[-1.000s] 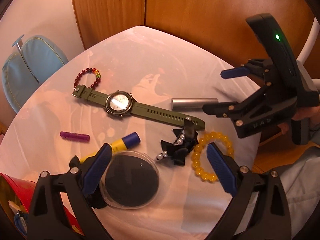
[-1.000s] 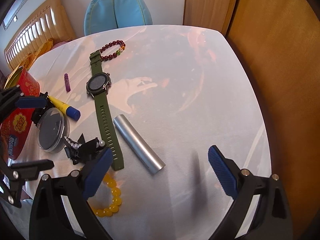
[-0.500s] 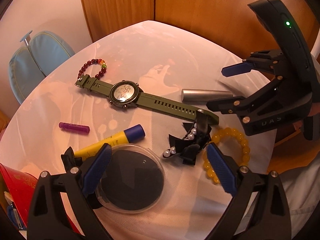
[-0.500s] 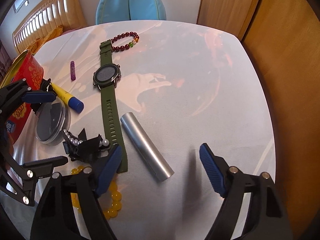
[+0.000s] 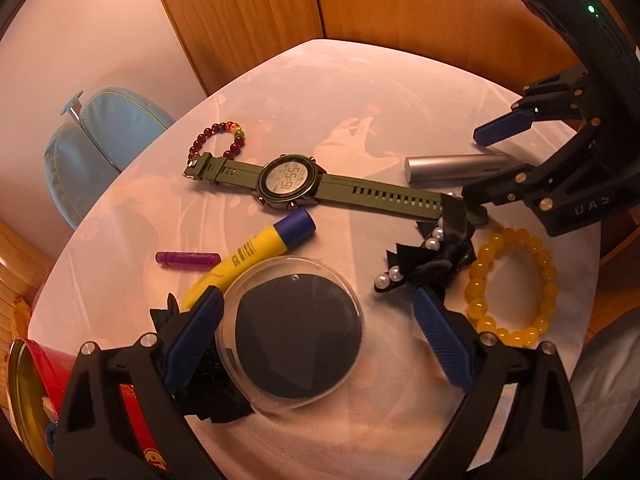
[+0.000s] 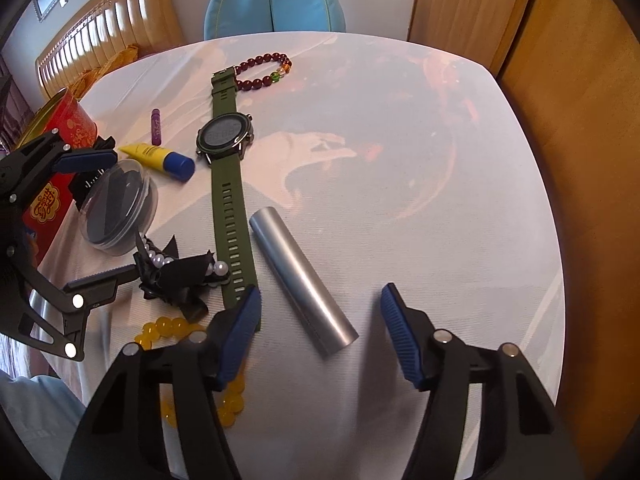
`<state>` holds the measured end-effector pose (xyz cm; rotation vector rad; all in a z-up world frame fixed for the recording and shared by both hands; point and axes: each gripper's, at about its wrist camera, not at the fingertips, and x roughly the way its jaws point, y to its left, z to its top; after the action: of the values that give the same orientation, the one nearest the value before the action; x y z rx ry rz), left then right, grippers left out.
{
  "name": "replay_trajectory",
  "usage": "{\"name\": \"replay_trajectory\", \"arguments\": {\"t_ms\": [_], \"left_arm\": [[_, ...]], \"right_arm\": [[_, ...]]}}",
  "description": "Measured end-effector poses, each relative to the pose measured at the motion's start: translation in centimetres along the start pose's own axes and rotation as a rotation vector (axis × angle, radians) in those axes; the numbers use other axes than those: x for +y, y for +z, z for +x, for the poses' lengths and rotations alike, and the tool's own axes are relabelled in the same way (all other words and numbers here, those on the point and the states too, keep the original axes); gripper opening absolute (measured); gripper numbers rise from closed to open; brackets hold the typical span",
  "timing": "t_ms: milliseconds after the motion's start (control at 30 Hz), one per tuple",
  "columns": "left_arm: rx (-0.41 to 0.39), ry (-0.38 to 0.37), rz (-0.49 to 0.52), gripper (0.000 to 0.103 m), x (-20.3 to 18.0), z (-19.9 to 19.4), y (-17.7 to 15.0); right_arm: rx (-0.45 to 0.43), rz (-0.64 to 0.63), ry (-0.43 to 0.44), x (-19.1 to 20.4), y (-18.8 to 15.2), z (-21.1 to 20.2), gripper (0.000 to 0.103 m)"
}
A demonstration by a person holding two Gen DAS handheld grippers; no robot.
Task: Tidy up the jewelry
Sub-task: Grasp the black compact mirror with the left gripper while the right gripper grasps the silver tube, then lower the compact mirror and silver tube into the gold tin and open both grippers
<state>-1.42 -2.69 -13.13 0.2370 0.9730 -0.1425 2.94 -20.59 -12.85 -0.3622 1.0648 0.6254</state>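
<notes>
Right gripper narrowed since earlier frame, closing, empty; silver tube between jaws, axis diagonal, beside watch.

Left wrist: you looked steeply down, close over the round case.
Right wrist: you hovered close above the silver tube.
Shared: both caught the watch and table middle.

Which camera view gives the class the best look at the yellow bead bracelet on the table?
The left wrist view: the yellow bead bracelet lies there as an almost complete ring, only its near end cut off by that gripper's finger. In the right wrist view the bracelet shows only in patches, mostly hidden behind the right gripper, whose jaws are closing.
</notes>
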Motion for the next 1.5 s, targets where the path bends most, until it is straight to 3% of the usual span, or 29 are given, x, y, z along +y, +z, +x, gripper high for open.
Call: {"name": "replay_trajectory", "arguments": {"t_ms": [67,133,233,300,467,567,867,1100,1400,1500], "left_arm": [[-0.010,0.002,-0.022,0.089,0.4,-0.2,-0.2],[-0.025,0.033,-0.029,0.067,0.6,-0.6,-0.2],[-0.039,-0.019,-0.085,0.056,1.7,-1.3,0.2],[-0.033,-0.015,-0.085,0.052,1.9,-1.3,0.3],[-0.020,0.018,-0.075,0.053,1.9,-1.2,0.2],[-0.015,0.063,-0.108,0.072,2.4,-1.0,0.2],[0.000,0.083,-0.097,0.073,2.7,-0.2,0.0],[-0.009,0.042,-0.116,0.073,3.1,-0.2,-0.1],[-0.128,0.017,-0.215,0.073,4.9,-5.2,1.5],[-0.177,0.061,-0.241,0.073,6.3,-7.8,1.6]], "right_arm": [[0.003,-0.007,-0.009,0.1,0.0,0.0,0.031],[0.005,0.001,0.005,0.1,-0.1,-0.1,0.023],[0.011,0.023,0.019,-0.3,0.1,-0.2,0.019],[0.009,0.027,0.014,-0.3,0.1,-0.3,0.019],[0.001,0.032,0.012,-0.3,0.0,-0.6,0.019],[-0.001,0.036,0.012,-0.2,-0.1,-0.7,0.019],[0.008,0.037,0.015,-0.2,-0.3,-0.4,0.019],[-0.001,0.042,0.032,-0.3,0.1,-0.5,0.018],[-0.096,0.059,0.044,-0.1,2.0,-4.0,0.018],[-0.113,0.021,0.066,1.4,3.3,-4.5,0.018]]}}
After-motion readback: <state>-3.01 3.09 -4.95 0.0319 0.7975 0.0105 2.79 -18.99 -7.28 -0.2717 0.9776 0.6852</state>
